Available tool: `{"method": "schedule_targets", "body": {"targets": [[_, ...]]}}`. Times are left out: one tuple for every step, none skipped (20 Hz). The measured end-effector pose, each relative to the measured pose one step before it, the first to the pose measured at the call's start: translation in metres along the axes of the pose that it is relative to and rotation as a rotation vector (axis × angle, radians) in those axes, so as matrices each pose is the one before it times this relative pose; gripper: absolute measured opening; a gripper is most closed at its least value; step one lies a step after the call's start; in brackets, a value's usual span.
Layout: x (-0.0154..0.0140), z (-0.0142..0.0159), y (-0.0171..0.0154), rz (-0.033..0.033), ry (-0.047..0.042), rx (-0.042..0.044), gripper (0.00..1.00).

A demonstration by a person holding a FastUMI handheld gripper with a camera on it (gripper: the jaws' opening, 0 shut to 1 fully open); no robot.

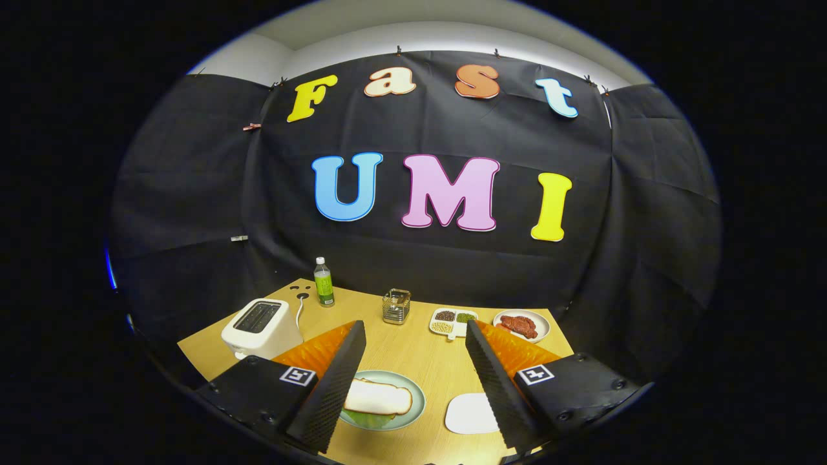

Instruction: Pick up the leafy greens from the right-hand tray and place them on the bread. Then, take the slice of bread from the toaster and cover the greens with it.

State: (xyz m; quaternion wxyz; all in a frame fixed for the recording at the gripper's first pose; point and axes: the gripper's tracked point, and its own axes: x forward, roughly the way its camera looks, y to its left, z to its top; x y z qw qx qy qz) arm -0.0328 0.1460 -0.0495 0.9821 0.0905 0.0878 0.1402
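With the hand-held gripper (413, 381) spread wide and holding nothing, the job looks finished — bread (378, 397) lies over the greens (368, 420) on the plate (413, 394), near the toaster (261, 329). Best move, I judge — back away level, leaving the plate untouched.

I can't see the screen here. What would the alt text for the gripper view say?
The gripper hangs open above a wooden table, holding nothing; between its fingers a green plate carries a slice of bread lying over leafy greens. Beyond stand a white toaster, a bottle, a wire holder, a tray of beans and a plate of meat.
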Motion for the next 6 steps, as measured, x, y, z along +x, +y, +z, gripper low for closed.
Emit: {"method": "schedule_targets", "body": {"targets": [[-0.00097, 0.00007, -0.00175, -0.00532, 0.00135, 0.00248, 0.97], [0.00004, -0.00005, -0.00214, -0.007, 0.00052, -0.0075, 0.97], [0.00133, 0.00017, -0.00233, -0.00514, -0.00468, -0.01434, 0.97], [0.00034, 0.00097, -0.00088, -0.00456, -0.00374, -0.0179, 0.97], [-0.00063, 0.00071, -0.00074, -0.00241, -0.00293, -0.0154, 0.97], [-0.00103, -0.00017, 0.00099, 0.00144, -0.0004, -0.01056, 0.97]]}}
